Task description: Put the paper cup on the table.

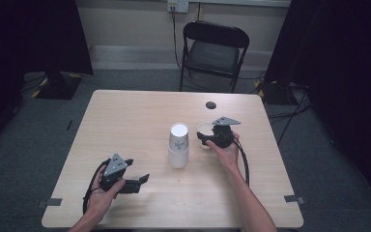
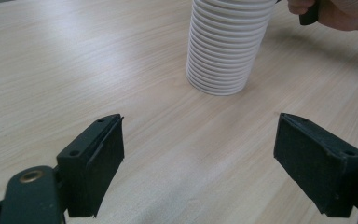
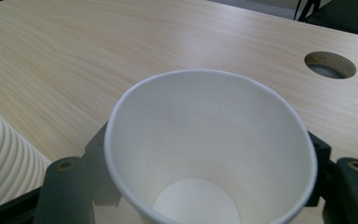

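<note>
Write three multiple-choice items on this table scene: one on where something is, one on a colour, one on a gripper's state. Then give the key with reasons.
1. Where does the single cup stand?
A. right of the cup stack, between the right gripper's jaws
B. on the chair
C. beside the left gripper

2. What colour is the single cup?
A. red
B. white
C. blue

3. How does the left gripper stand?
A. shut on a cup
B. shut on nothing
C. open, nothing between its jaws

Key: 1 A, the right gripper view shows a jaw on each side of the cup. 2 B, it is white inside and at the rim. 3 C, the left gripper view shows bare table between wide jaws.
</note>
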The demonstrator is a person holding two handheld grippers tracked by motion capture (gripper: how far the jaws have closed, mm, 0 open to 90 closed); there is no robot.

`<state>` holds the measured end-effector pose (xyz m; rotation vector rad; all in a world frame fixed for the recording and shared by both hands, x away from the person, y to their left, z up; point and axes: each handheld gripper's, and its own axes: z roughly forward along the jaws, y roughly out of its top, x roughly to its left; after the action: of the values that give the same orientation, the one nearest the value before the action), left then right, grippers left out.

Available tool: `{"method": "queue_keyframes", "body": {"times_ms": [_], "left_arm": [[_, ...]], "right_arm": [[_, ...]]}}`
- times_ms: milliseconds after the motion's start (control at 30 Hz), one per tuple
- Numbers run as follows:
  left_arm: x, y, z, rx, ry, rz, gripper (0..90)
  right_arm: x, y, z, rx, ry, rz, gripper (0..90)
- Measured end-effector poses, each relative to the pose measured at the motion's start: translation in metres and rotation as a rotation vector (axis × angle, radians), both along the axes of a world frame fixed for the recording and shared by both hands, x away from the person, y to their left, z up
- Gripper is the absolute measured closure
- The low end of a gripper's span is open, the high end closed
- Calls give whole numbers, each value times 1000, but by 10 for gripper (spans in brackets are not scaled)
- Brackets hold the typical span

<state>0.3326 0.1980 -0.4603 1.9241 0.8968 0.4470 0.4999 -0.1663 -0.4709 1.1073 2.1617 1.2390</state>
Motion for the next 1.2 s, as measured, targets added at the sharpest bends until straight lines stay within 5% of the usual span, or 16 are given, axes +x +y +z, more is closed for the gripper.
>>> {"method": "queue_keyframes", "body": {"times_ms": [567, 1000, 1200], "left_arm": [[-2, 0, 1, -15, -7, -3, 158], [-2, 2, 1, -13, -6, 4, 158], [-2, 3, 1, -17, -4, 10, 158]], "right_arm": [[-7, -8, -2, -21, 13, -15, 291], [1, -4, -2, -60, 14, -91, 274], [2, -6, -6, -4, 71, -75, 187]]}}
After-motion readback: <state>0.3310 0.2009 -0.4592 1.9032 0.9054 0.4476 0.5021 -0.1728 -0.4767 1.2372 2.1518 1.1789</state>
